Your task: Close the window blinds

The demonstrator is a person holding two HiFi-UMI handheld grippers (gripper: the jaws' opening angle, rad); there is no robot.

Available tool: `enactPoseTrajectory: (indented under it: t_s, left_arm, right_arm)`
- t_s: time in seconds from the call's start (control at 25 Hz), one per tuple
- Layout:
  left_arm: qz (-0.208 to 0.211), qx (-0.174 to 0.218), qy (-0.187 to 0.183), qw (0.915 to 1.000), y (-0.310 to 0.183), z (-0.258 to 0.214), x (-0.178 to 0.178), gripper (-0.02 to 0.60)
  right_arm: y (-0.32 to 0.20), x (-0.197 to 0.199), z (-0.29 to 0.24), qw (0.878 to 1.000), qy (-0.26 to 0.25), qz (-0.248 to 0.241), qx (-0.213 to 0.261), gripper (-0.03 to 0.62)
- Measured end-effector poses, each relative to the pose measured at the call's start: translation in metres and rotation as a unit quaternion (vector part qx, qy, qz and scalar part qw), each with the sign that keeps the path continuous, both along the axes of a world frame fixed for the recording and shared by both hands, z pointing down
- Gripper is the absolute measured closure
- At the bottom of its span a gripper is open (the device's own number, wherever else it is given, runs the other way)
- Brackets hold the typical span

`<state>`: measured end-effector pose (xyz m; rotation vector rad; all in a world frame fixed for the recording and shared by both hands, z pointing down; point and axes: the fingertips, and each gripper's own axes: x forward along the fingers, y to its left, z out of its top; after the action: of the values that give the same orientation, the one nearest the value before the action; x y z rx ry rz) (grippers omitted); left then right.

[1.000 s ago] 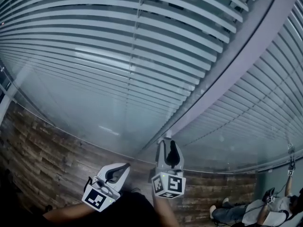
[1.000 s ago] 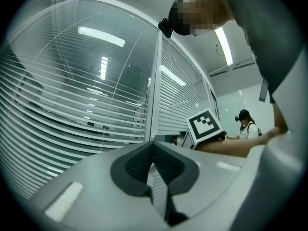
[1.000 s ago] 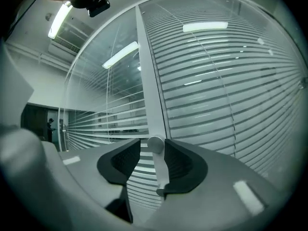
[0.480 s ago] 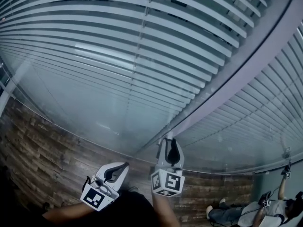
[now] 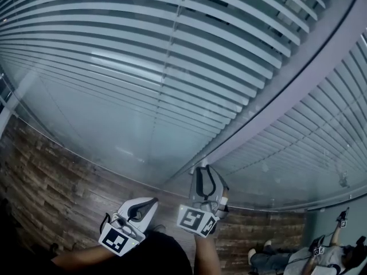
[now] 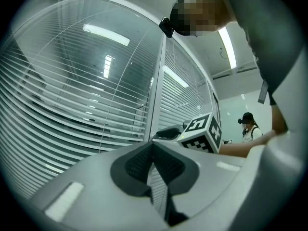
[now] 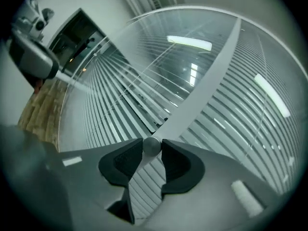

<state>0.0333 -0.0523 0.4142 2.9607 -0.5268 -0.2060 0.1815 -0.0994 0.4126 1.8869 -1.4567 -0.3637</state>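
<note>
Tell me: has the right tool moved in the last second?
Yes. The right tool twisted in place at the foot of the mullion; its cube swung left.

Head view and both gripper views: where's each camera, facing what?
Head view: on the person's head, facing the blinds; shows left gripper, right gripper.
Left gripper view: on the left gripper, past its shut jaws toward the blinds; shows the person's arm, right gripper's marker cube.
Right gripper view: on the right gripper, facing the blinds; jaws clamp a grey knob.
Shared: head and left gripper views both show the right gripper.
</note>
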Motion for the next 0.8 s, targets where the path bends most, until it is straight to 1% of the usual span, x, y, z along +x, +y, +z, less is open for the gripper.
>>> enactPoseTrajectory:
  t_s: [0.04, 0.08, 0.12, 0.16, 0.2, 0.24, 0.28, 0.32, 0.36, 0.44, 0.52, 0.56, 0.72, 0.8]
  left_arm:
    - [0.001, 0.000, 0.000, 1.0000, 0.001, 0.000, 0.001, 0.583]
    - [0.001, 0.001, -0.001, 1.0000, 0.002, 0.000, 0.001, 0.583]
    - [0.002, 0.000, -0.002, 1.0000, 0.003, 0.001, 0.001, 0.583]
    - [0.002, 0.000, -0.003, 1.0000, 0.004, 0.001, 0.002, 0.583]
    - [0.002, 0.000, -0.004, 1.0000, 0.004, 0.001, 0.002, 0.583]
    - [0.001, 0.000, -0.003, 1.0000, 0.005, 0.001, 0.002, 0.583]
    - [0.001, -0.001, -0.002, 1.0000, 0.005, 0.001, 0.002, 0.583]
    - [-0.001, -0.001, -0.001, 1.0000, 0.005, 0.000, 0.002, 0.583]
    - [-0.002, -0.002, 0.000, 1.0000, 0.005, 0.000, 0.002, 0.583]
    - [-0.004, -0.005, 0.000, 1.0000, 0.005, 0.002, 0.001, 0.583]
    - [-0.005, -0.008, -0.001, 1.0000, 0.006, 0.005, 0.000, 0.583]
    - [-0.006, -0.008, -0.002, 0.9999, 0.007, 0.006, 0.000, 0.583]
    - [-0.008, -0.007, -0.005, 0.9999, 0.007, 0.004, -0.004, 0.583]
    - [-0.013, -0.010, -0.003, 0.9999, 0.006, 0.006, -0.006, 0.583]
  right_arm:
    - [0.000, 0.000, 0.001, 1.000, 0.016, -0.003, -0.008, 0.465]
    - [0.000, 0.000, 0.001, 1.000, 0.020, -0.006, -0.011, 0.465]
    - [-0.001, 0.000, 0.001, 1.000, 0.008, -0.009, -0.006, 0.462]
    - [-0.001, 0.000, -0.001, 1.000, -0.025, -0.011, 0.008, 0.459]
    - [0.000, 0.001, -0.003, 0.996, -0.080, -0.014, 0.032, 0.457]
    - [0.002, 0.003, -0.006, 0.987, -0.149, -0.016, 0.060, 0.445]
    - [0.004, 0.005, -0.007, 0.973, -0.215, -0.014, 0.085, 0.428]
    - [0.007, 0.009, -0.007, 0.959, -0.264, -0.008, 0.103, 0.419]
    - [0.010, 0.012, -0.007, 0.947, -0.297, -0.001, 0.120, 0.419]
    - [0.013, 0.015, -0.006, 0.926, -0.344, 0.013, 0.155, 0.419]
    - [0.015, 0.015, -0.007, 0.908, -0.373, 0.025, 0.190, 0.419]
    - [0.016, 0.014, -0.007, 0.902, -0.381, 0.029, 0.201, 0.419]
    - [0.011, 0.013, -0.002, 0.888, -0.410, 0.046, 0.203, 0.421]
    - [0.007, 0.015, 0.004, 0.885, -0.417, 0.051, 0.200, 0.424]
